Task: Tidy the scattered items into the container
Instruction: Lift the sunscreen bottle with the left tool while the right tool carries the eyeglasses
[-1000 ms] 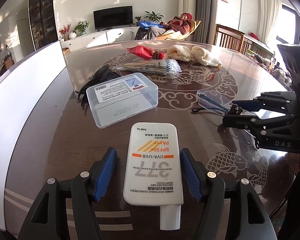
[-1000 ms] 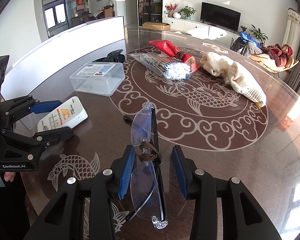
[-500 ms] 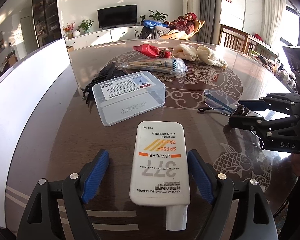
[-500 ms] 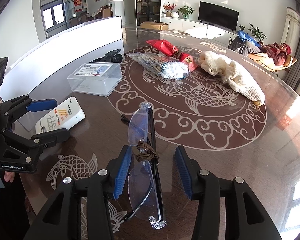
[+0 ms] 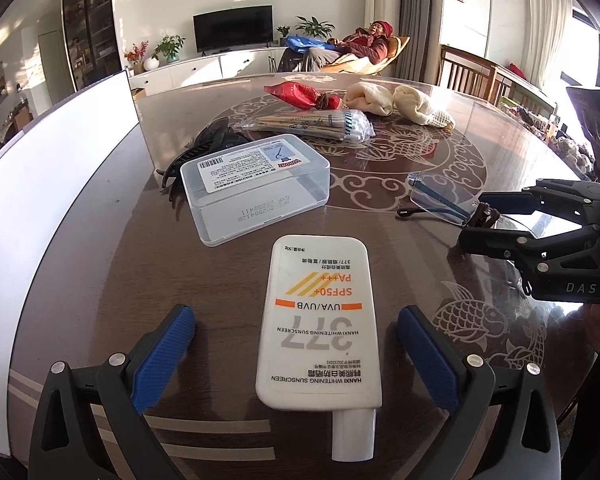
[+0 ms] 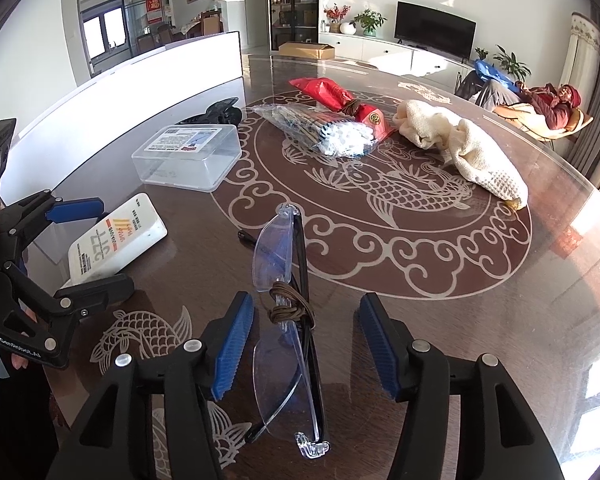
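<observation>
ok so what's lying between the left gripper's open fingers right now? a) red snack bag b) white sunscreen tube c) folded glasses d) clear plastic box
b: the white sunscreen tube lies flat on the table between the left gripper fingers, which stand apart from it on both sides.

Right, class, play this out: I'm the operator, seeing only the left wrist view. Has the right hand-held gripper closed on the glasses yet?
Observer: No. The right hand-held gripper is open; its blue pads flank the glasses without touching them.
Operator: Are the glasses folded?
Observer: Yes, the arms are folded in, and a brown cord is wound round the middle, right between the pads.
</observation>
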Demonstrator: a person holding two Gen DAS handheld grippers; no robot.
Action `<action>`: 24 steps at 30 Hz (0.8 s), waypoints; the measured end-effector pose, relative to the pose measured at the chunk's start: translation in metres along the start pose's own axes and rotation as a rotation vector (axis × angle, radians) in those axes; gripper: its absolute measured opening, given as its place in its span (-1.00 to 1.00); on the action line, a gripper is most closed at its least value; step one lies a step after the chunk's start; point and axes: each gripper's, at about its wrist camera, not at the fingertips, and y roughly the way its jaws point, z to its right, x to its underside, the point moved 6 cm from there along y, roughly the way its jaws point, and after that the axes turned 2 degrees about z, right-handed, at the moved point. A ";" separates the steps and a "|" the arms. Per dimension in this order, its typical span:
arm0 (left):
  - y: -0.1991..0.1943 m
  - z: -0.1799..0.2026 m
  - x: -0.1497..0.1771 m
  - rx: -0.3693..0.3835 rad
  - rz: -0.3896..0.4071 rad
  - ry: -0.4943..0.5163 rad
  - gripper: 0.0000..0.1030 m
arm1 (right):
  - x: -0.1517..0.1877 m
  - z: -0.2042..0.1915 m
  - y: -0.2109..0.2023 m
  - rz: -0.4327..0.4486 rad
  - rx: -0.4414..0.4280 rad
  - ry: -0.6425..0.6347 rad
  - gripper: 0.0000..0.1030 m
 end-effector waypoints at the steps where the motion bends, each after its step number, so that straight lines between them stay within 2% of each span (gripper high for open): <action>1: 0.000 0.000 0.000 0.000 0.000 0.000 1.00 | 0.000 0.000 0.000 0.000 -0.002 0.000 0.12; 8: -0.001 0.001 0.001 0.008 -0.006 0.005 1.00 | 0.000 -0.001 0.001 -0.001 -0.001 -0.001 0.14; 12: -0.001 0.000 -0.001 0.013 -0.038 0.007 0.98 | 0.000 -0.001 0.001 -0.001 -0.003 0.002 0.15; 14: -0.006 -0.001 -0.006 0.014 -0.022 0.002 -0.01 | 0.000 0.000 0.001 0.000 -0.007 0.005 0.15; 16: -0.006 -0.004 -0.007 0.016 -0.034 -0.002 -0.01 | -0.001 0.000 0.000 0.004 -0.025 0.012 0.13; 17: -0.006 -0.005 -0.007 0.023 -0.034 -0.008 -0.01 | -0.001 0.000 -0.001 0.005 -0.040 0.015 0.00; 18: -0.008 -0.006 -0.006 0.030 -0.036 -0.018 -0.01 | -0.001 -0.001 -0.002 0.004 -0.050 0.015 -0.19; 19: -0.011 -0.007 -0.004 0.041 -0.037 -0.034 -0.01 | -0.001 -0.002 -0.003 -0.002 -0.058 0.017 -0.57; 21: -0.021 -0.010 -0.003 0.066 -0.026 -0.067 -0.01 | 0.000 -0.006 -0.009 -0.014 -0.089 0.031 -0.56; 24: -0.043 -0.012 -0.006 0.066 0.009 -0.071 -0.01 | -0.006 -0.015 -0.030 0.021 -0.104 0.022 -0.57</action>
